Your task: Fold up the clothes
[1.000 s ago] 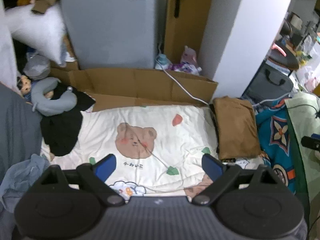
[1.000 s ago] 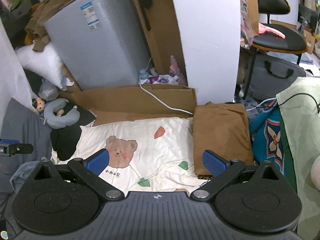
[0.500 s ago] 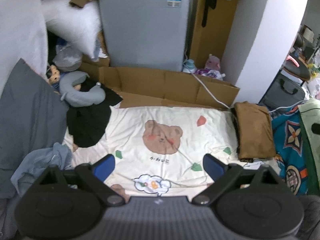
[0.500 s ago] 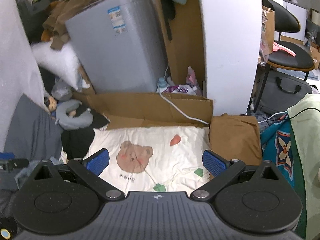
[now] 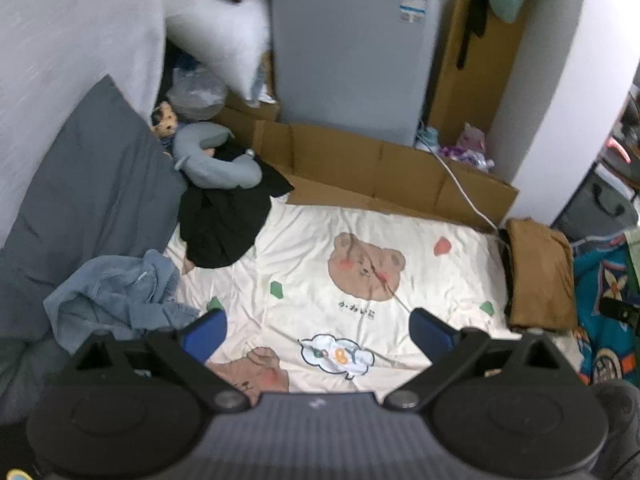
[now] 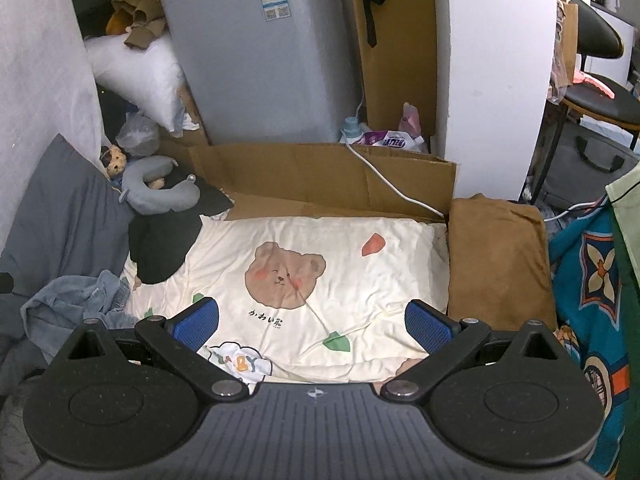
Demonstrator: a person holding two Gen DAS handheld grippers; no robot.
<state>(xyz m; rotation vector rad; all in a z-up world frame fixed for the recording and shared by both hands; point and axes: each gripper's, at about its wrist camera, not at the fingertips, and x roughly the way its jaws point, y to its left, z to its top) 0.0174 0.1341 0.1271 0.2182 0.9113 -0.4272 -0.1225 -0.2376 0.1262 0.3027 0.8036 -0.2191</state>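
Both tools released, nothing held: left gripper [image 5: 318, 330] and right gripper [image 6: 312, 320] hang w/ blue pads spread wide above the bedding, no contact.

Near: cream bear-print sheet [image 5: 360, 240] covers the work surface, lightly wrinkled, bare at centre. At 9 o'clock of the sheet, crumpled blue denim garment [image 5: 116, 296] in a heap, unfolded, partly on a grey cushion [image 5: 80, 184]. At 10 o'clock, black garment [image 5: 224, 220] bunched, its lower edge lapping onto the sheet; grey neck pillow [image 5: 216, 164] sits on its far end. At 3 o'clock, brown garment [image 6: 496, 256] folded flat into a neat rectangle, just beside the sheet edge.

Far: flattened cardboard [image 6: 320, 172] along 12 o'clock w/ a white cable [image 6: 392, 188] draped over it; behind, grey appliance [image 6: 264, 52], white pillow [image 6: 136, 76] at 11, white wall [image 6: 492, 80] at 1.
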